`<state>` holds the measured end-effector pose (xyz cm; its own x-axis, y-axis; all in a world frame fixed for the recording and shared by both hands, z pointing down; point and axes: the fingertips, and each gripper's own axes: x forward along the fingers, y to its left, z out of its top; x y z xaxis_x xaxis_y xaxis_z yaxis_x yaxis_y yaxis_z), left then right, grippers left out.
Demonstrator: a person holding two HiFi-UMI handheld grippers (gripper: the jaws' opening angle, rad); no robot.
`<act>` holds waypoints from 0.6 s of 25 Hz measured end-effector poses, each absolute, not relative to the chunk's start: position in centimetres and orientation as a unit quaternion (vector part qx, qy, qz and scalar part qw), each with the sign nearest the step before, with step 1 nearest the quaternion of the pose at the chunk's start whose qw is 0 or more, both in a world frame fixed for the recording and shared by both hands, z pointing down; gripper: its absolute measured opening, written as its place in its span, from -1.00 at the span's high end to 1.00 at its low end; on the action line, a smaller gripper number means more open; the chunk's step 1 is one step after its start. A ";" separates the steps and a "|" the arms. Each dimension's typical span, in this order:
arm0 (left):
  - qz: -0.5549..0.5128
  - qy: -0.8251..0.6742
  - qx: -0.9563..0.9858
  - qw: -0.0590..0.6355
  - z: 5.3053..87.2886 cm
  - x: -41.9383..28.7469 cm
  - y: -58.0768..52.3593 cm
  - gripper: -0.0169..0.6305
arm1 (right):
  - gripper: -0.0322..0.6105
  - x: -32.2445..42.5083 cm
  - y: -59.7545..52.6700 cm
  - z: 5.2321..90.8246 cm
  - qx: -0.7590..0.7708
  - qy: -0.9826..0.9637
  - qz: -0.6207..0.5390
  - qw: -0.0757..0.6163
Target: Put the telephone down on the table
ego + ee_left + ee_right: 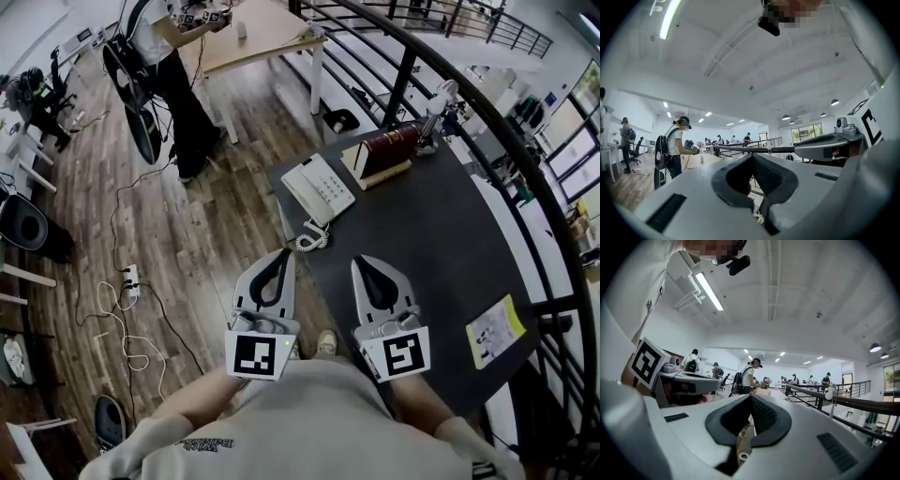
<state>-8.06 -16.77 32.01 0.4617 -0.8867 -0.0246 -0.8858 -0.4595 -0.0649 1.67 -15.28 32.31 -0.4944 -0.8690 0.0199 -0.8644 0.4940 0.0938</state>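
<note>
The white telephone (319, 187) lies flat on the dark table (422, 244), near its far left corner, and its coiled cord (312, 239) hangs over the table's left edge. Neither gripper touches it. My left gripper (281, 255) hovers close to my body, over the table's near left edge, jaws shut with nothing in them. My right gripper (364, 262) is beside it over the table, also shut and empty. In the left gripper view the jaws (752, 157) meet at their tips, with the cord (761, 216) showing below. The right gripper view shows the same shut jaws (751, 397).
A maroon book (389, 150) on a wooden stand sits behind the telephone, with a small white lamp (436, 108) to its right. A yellow leaflet (495, 330) lies at the table's near right. A dark railing (525, 169) curves along the right. A person (169, 66) stands at a far table.
</note>
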 end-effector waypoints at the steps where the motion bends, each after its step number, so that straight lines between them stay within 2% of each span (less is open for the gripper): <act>1: -0.009 0.519 -0.854 0.034 32.1 -8.1 -16.9 0.93 | 0.89 1.7 -15.4 32.3 0.501 -0.864 -0.036 0.034; 15: 0.009 0.529 -0.848 0.025 31.2 -9.0 -17.3 0.93 | 0.89 1.7 -16.2 31.3 0.498 -0.867 -0.022 0.030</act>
